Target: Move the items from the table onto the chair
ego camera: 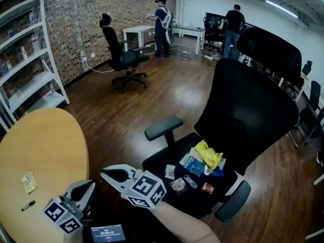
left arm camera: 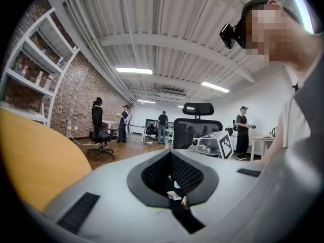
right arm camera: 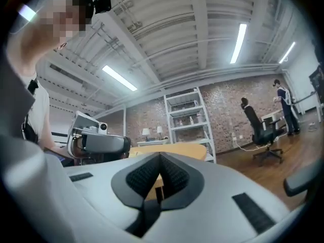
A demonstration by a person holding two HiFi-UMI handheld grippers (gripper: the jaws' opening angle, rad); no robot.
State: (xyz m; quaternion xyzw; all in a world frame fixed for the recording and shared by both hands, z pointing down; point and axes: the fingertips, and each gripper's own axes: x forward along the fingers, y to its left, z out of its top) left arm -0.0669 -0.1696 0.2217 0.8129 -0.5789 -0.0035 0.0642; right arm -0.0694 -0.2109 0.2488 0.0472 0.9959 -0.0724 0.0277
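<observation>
The left gripper and the right gripper were both shut tight, with nothing in them. Most packets lay on the chair seat. On the table lay two more things: a yellow packet and a pen.

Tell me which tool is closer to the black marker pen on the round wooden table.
Left. The left tool is just right of the black marker pen; the right tool is farther right.
</observation>
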